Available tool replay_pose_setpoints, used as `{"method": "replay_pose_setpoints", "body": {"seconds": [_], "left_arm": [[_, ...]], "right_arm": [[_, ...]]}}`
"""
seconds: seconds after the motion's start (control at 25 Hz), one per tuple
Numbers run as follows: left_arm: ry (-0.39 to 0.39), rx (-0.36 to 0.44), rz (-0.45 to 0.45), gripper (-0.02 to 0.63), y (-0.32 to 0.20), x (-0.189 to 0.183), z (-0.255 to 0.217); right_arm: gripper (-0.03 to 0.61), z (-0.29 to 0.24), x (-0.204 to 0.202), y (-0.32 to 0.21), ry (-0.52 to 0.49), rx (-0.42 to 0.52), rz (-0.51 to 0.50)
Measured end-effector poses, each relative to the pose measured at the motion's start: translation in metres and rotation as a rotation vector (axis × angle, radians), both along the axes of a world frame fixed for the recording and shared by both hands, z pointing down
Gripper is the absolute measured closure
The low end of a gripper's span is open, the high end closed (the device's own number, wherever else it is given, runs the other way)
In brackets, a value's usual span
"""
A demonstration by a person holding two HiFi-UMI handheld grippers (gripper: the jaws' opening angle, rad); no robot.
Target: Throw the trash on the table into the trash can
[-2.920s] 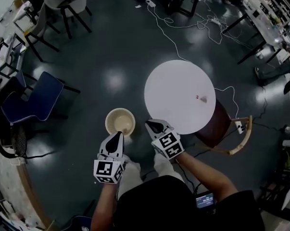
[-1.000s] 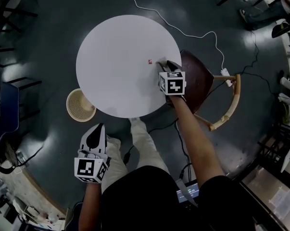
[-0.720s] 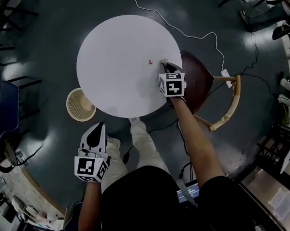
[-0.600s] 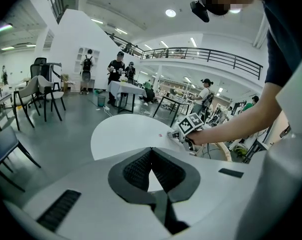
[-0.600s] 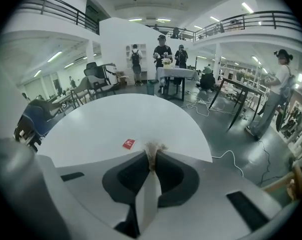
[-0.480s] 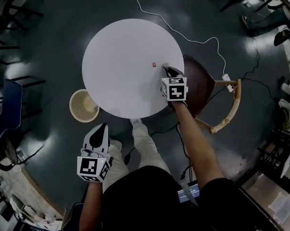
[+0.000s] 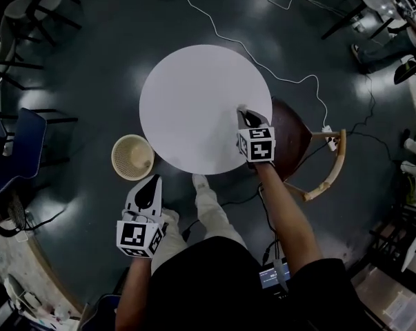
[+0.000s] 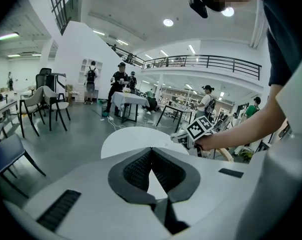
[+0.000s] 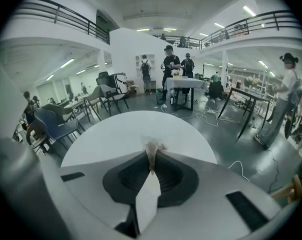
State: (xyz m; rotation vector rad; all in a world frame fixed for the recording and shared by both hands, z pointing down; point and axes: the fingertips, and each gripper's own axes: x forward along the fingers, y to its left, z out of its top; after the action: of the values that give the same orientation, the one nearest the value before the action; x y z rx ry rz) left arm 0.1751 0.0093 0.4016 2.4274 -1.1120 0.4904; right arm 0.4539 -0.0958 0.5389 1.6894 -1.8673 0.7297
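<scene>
1. The table (image 7: 194, 95) top lies open from its right edge to its left; I can sweep straight across it.
2. The bin (image 7: 132, 157) stands on the floor just beside the table's lower-left edge, mouth up and open from above.
3. Between the bin and my leg (image 7: 209, 205) there is open floor.
4. A brown chair (image 7: 294, 140) crowds the table's right side.
5. A white cable (image 7: 290, 81) trails over the floor beyond the table.
6. A blue chair (image 7: 18, 150) sits well apart, left of the bin.

Right gripper (image 7: 243, 112) extended, jaws just closed on scrap (image 9: 152, 153); left gripper (image 7: 147, 187) near body, jaws together.
</scene>
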Motion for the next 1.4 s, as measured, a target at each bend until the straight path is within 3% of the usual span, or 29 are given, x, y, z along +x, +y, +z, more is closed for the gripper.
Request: {"method": "replay_pose_setpoints", "body": {"seconds": [0.48,0.88,1.4], "left_arm": [[0.029,0.037,-0.166,0.606,0.010,-0.069,-0.021],[0.037,0.021,-0.325,0.606,0.022,-0.146,-0.013],[0.013,-0.013,-0.445,0.606,0.032,-0.245,0.008]], "right_arm": [[0.543,-0.047,-0.115,-0.012,-0.012,0.066,-0.234],[0.545,-0.062,-0.248,-0.025,-0.017,0.112,-0.453],[0.545,-0.045,-0.397,-0.027,-0.126,0.062,-0.597]]}}
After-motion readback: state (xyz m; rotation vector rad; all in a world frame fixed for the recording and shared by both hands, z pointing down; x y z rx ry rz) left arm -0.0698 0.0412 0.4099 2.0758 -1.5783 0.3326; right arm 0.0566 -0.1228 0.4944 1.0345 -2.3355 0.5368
